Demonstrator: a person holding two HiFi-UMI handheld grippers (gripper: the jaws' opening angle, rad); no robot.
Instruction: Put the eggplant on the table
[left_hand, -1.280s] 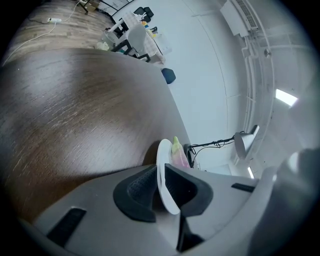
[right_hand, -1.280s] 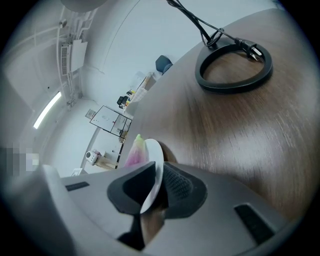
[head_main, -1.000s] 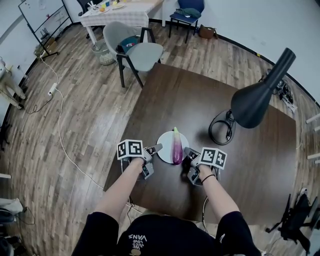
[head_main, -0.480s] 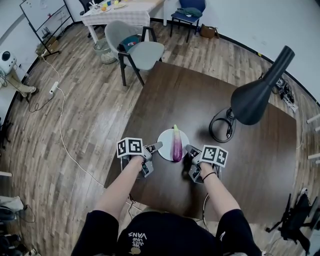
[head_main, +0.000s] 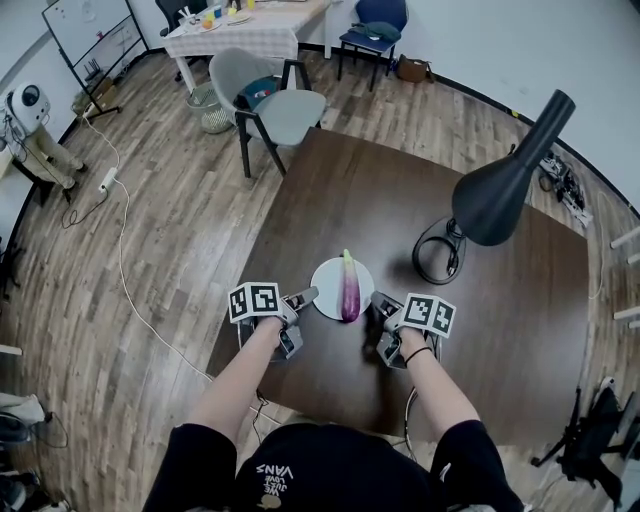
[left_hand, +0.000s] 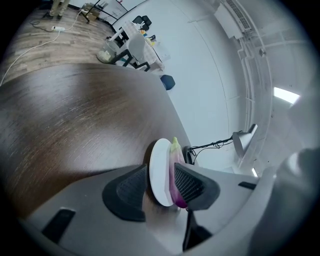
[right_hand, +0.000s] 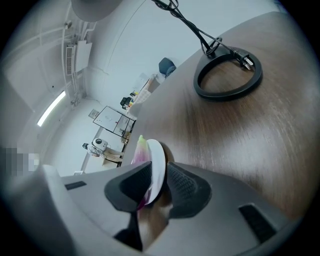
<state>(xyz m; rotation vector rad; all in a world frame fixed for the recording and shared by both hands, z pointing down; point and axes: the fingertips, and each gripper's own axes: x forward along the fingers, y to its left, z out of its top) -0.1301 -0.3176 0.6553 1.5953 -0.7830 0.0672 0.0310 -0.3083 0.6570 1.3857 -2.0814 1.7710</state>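
Observation:
A purple eggplant (head_main: 348, 290) with a green stem lies across a small white plate (head_main: 328, 283) on the dark wooden table (head_main: 360, 200). My left gripper (head_main: 297, 320) sits just left of the plate. Its jaws are opening, with the plate (left_hand: 159, 175) and the eggplant (left_hand: 175, 152) seen through the gap and no pad pressing on them. My right gripper (head_main: 384, 327) sits just right of the plate. Its jaws stand narrowly apart, with the plate's rim (right_hand: 156, 167) and the eggplant (right_hand: 140, 150) in line with the gap.
A black desk lamp (head_main: 497, 195) stands behind the plate to the right, on a ring-shaped base (head_main: 438, 255) with a cable (right_hand: 227, 75). The table's near left edge (head_main: 225, 350) runs close to my left gripper. A grey chair (head_main: 270, 95) stands beyond the table's far corner.
Both grippers have stayed beside the plate, and the eggplant still lies on it. Only the head view has shifted slightly.

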